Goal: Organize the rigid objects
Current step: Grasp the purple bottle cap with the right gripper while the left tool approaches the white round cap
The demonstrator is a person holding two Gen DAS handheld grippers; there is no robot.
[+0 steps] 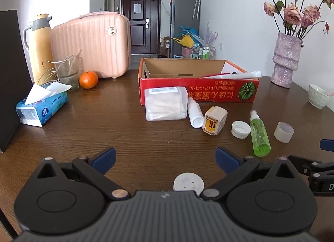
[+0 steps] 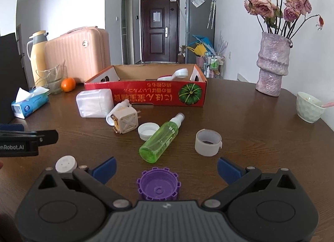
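both the left gripper (image 1: 165, 159) and the right gripper (image 2: 166, 169) hover over the dark wooden table (image 1: 117, 121) with jaws spread wide, holding nothing. a purple ridged plastic cap (image 2: 158, 186) lies between the right fingers, near a green translucent spray bottle (image 2: 159, 142); the red cardboard box (image 2: 146, 93) sits farther back.

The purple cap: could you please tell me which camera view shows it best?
The right wrist view shows the purple cap best: it lies open side up on the table between the open right claw's fingers, notched rim fully visible. The left wrist view does not show it at all.
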